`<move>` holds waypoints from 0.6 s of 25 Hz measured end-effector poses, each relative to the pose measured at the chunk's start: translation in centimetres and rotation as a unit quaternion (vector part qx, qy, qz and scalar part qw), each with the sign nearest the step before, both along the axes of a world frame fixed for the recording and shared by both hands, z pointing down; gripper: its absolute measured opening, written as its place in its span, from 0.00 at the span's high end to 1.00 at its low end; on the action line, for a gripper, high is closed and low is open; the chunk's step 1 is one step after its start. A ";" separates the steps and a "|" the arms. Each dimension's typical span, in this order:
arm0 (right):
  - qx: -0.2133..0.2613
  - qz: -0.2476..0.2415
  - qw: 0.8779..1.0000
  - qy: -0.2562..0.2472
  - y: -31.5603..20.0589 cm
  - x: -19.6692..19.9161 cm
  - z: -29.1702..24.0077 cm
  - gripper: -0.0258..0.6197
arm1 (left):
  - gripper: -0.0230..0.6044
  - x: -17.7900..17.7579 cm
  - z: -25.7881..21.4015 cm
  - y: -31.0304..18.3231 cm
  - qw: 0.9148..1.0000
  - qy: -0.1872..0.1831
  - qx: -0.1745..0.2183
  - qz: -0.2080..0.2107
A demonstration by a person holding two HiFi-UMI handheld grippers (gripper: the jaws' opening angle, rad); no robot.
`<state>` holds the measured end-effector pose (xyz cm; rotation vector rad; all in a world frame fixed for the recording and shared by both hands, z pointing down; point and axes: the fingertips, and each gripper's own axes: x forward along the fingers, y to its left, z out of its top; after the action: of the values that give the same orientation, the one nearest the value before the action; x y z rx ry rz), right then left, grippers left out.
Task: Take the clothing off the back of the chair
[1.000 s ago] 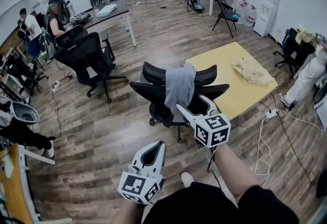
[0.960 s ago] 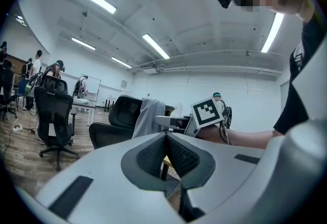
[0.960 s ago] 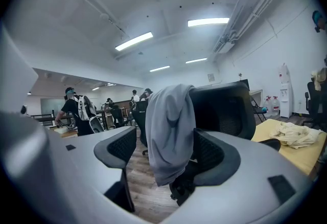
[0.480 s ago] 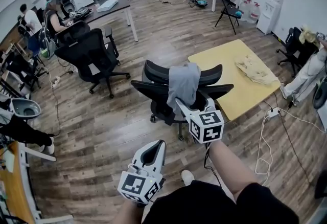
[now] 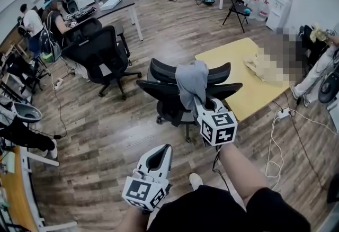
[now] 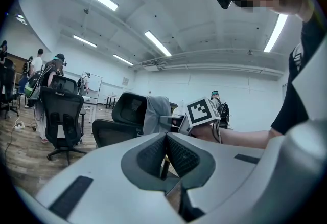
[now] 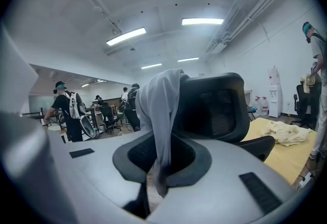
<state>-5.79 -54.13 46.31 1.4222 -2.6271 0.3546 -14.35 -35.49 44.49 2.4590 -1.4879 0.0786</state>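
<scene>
The right gripper point(image 7: 161, 166) jaws are closing on the hanging end of the grey garment point(image 7: 159, 100) draped over the top edge of the chair point(image 5: 165, 92) back, so lifting it up over that edge, rather than tugging, is probably working best, while the left gripper point(image 6: 166, 154) jaws are sitting together, empty.

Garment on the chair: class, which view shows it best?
The right gripper view: the garment hangs large between the right tool's closing jaws. The head view shows it small, draped over the chair; the left gripper view, small and distant.
</scene>
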 end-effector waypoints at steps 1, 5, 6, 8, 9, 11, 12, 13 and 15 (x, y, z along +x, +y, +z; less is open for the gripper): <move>0.001 -0.004 1.000 0.000 0.2 0.1 0.1 0.90 | 0.93 0.3 0.1 0.1 1.000 -0.001 0.001 0.000; 0.006 -0.018 1.000 -0.002 1.2 0.0 -0.2 0.90 | 0.93 0.6 -0.1 0.6 1.000 -0.003 0.004 0.001; 0.007 -0.022 1.000 -0.001 1.5 0.0 -0.4 0.90 | 0.93 0.7 -0.2 0.9 1.000 -0.003 0.005 0.001; 0.014 -0.029 0.999 0.002 2.2 0.0 -1.0 0.90 | 0.93 0.9 -0.4 1.4 1.000 -0.003 0.007 0.001; 0.018 -0.032 0.999 0.004 2.6 0.1 -1.3 0.90 | 0.93 1.1 -0.5 1.7 1.000 -0.003 0.009 0.001; 0.028 -0.038 0.999 0.006 3.4 0.1 -1.9 0.90 | 0.93 1.3 -0.6 2.4 1.000 -0.003 0.011 0.002; 0.032 -0.040 0.999 0.006 3.9 0.0 -2.2 0.90 | 0.93 1.2 -0.7 2.8 1.000 -0.003 0.012 0.002; 0.036 -0.041 0.998 0.006 4.3 -0.2 -2.5 0.90 | 0.93 1.1 -0.8 3.2 1.000 -0.003 0.013 0.002; 0.044 -0.044 0.998 0.003 5.3 -0.7 -3.1 0.90 | 0.93 0.5 -0.9 4.2 1.000 -0.003 0.015 0.003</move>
<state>-6.45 -48.83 43.19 1.3234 -2.7221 0.2272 -13.85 -31.27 43.64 2.4877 -1.4957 0.0652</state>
